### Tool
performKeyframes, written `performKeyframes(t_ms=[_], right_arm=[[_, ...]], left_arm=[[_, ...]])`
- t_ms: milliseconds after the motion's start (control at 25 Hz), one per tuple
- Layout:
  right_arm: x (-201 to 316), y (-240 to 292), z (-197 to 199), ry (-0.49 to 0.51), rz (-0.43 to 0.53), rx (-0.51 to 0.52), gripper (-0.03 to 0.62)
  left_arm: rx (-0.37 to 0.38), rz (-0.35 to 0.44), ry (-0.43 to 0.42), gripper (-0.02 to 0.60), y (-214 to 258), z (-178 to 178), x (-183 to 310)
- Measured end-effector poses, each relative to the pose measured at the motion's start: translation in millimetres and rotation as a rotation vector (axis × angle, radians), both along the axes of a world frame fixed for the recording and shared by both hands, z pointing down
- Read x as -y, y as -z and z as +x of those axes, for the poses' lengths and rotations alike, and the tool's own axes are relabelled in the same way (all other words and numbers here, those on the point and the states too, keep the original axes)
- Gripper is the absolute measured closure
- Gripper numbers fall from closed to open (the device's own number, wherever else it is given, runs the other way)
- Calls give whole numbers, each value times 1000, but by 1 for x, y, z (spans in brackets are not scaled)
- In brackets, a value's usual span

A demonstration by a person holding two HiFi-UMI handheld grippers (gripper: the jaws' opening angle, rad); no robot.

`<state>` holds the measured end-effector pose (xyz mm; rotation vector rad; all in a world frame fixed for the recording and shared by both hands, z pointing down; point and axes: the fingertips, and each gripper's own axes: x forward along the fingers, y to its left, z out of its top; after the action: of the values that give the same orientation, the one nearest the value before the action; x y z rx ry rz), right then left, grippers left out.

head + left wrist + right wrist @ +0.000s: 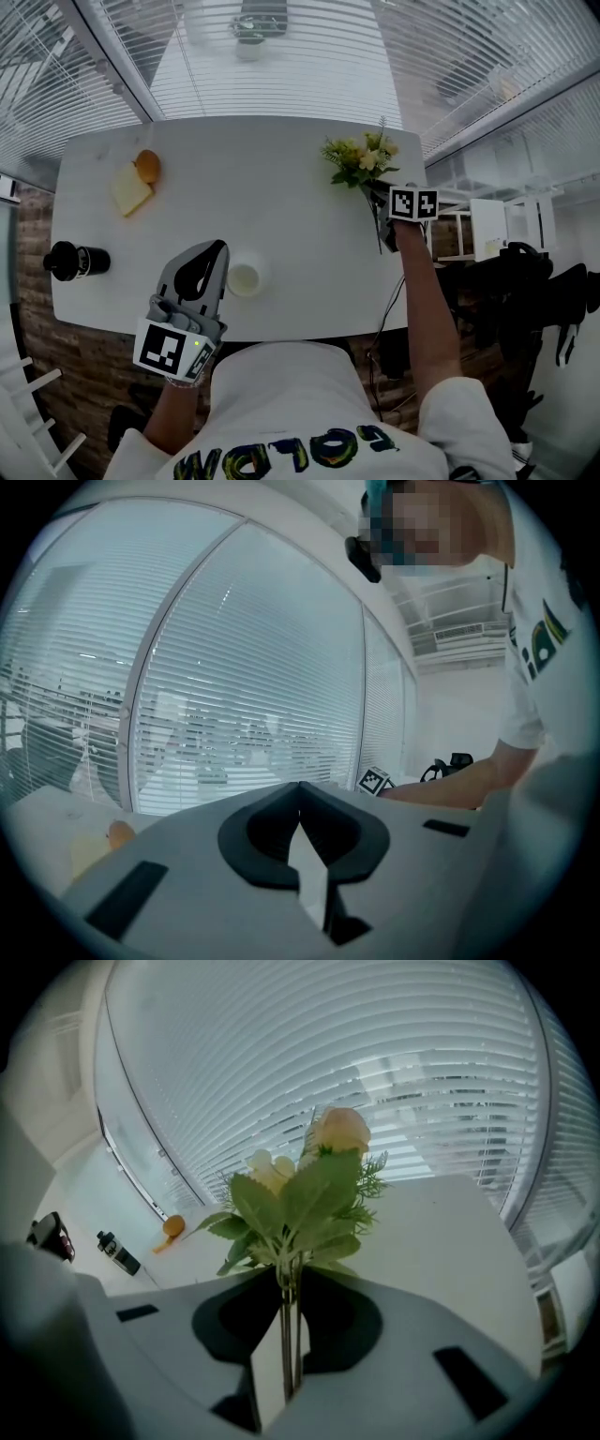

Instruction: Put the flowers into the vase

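Big white table [281, 187] below. The left gripper [214, 253] sits idle, its jaws pressed together on nothing, and the vase [245, 278] stands just off to the right of its tips. Over to the right gripper [286, 1354]: its jaws are narrow and clamped on the stems of the flowers [300, 1194], with blooms and leaves fanning out ahead of the tips. The pick-up looks made, I'd say. The next move calls for carrying the flowers across to the vase, well away from these jaws, then tipping the stems down into its mouth.
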<state>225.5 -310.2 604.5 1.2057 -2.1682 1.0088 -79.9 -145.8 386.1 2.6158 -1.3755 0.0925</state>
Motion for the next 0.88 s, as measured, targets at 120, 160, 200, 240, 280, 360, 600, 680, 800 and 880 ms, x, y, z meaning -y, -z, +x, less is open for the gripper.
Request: performKeyframes(t_ms=[120,160,200,240,280,360,600,680,800,880], right_arm=[[1,13,-5,-2,28,30,525],[1,18,-7,-2,37,39,525],[1,22,-9,-2,47,48,525],[1,26,-11,-2,58,56,525],[1,31,-13,-2,70,64,525],[2,41,-15,-3,98,79,525],[-2,72,-31,9,167,124,525],[-3,85,-37,13,193,138,525],[-4,103,-44,16,241,163,525],[-5,113,-49,15,266,186,525]], left_arm=[[1,10,1,568,3,-1,0],[1,13,1,569,4,-1,0],[1,17,-1,568,5,-1,0],[2,20,-2,568,6,-1,-1],[2,24,-4,569,7,-1,-1],[1,30,-5,569,8,1,-2],[1,38,-13,568,12,4,-3],[1,38,-17,568,13,5,-4],[-1,42,-20,568,15,7,-5],[-3,47,-20,568,16,7,-6]])
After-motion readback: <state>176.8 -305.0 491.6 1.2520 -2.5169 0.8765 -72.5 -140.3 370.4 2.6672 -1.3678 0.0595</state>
